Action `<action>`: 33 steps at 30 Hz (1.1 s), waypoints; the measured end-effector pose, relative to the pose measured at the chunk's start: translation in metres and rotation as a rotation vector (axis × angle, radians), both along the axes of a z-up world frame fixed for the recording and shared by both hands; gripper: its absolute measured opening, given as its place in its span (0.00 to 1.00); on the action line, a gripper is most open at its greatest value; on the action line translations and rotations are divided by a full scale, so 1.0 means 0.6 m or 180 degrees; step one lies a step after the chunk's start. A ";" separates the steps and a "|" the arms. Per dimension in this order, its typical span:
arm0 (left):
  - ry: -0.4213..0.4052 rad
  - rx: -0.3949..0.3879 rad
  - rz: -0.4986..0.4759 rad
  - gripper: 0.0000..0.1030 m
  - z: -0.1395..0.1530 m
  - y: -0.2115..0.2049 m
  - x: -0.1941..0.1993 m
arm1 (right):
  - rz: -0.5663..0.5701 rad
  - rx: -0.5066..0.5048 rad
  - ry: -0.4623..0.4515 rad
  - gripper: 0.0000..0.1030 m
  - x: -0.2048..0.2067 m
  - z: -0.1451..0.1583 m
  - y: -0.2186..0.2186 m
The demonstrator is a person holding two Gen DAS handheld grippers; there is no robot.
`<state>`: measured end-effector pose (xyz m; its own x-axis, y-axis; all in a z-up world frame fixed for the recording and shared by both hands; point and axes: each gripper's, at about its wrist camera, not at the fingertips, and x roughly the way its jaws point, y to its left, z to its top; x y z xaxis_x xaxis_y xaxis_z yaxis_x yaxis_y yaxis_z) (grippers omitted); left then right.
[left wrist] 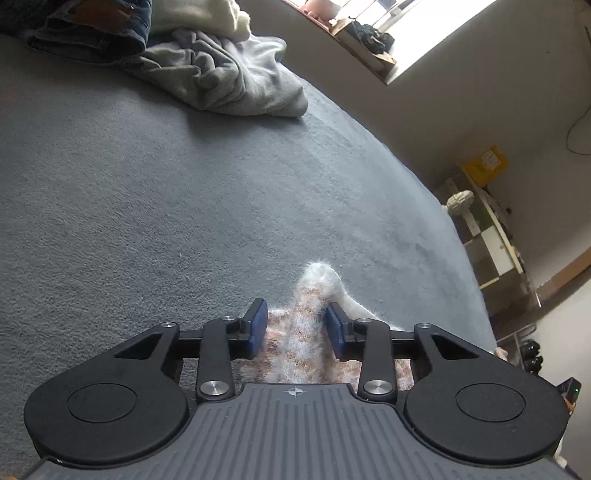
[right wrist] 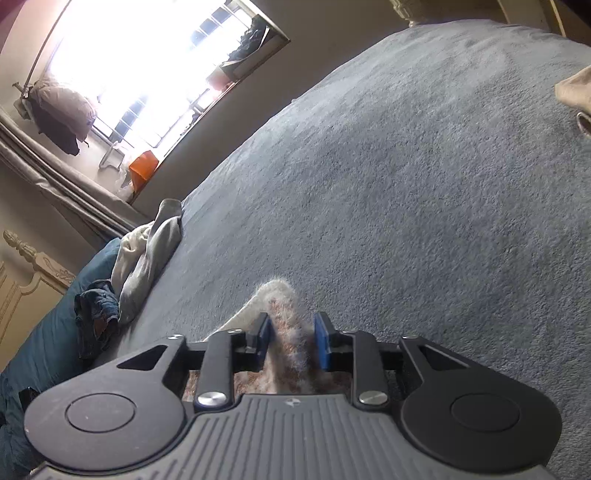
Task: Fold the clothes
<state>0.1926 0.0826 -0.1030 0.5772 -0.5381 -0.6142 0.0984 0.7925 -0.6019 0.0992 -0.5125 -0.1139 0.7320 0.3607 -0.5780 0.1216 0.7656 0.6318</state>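
A fuzzy white garment with a peach-brown pattern point(left wrist: 317, 277) lies on the grey bed blanket point(left wrist: 147, 184). My left gripper point(left wrist: 295, 321) is shut on a raised fold of it, and the blue pads point(left wrist: 258, 325) press the fabric from both sides. In the right wrist view the same fuzzy garment point(right wrist: 277, 291) bunches up between the fingers of my right gripper point(right wrist: 293, 332), which is also shut on a fold. The rest of the garment is hidden under both gripper bodies.
A heap of grey clothes point(left wrist: 229, 74), dark jeans point(left wrist: 92, 33) and a white fluffy item point(left wrist: 199, 18) sits at the bed's far side. The bed edge drops off towards a shelf unit point(left wrist: 491, 236). A beige item point(right wrist: 576, 88) lies at the right edge.
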 end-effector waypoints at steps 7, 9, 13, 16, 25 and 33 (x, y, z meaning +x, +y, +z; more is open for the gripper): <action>-0.0482 0.0396 -0.0405 0.50 0.117 -0.043 -0.067 | 0.0009 -0.0533 -0.0325 0.38 -0.046 0.090 -0.001; -0.0524 0.0536 -0.0767 0.51 0.118 -0.091 -0.086 | 0.0323 -0.0804 -0.0435 0.33 -0.050 0.116 0.041; -0.0321 0.0944 -0.1168 0.51 0.050 -0.168 -0.105 | 0.0896 -0.1434 -0.0424 0.18 -0.038 0.122 0.143; -0.0210 0.0931 -0.1078 0.51 0.004 -0.162 -0.103 | 0.0994 -0.1931 -0.0122 0.14 -0.025 0.079 0.178; -0.0135 0.0640 -0.0849 0.52 0.033 -0.131 -0.103 | 0.0524 -0.2028 0.0191 0.05 -0.061 0.092 0.131; -0.0241 0.0453 -0.1059 0.59 0.078 -0.114 -0.160 | 0.1250 -0.1583 0.0016 0.06 -0.186 0.160 0.153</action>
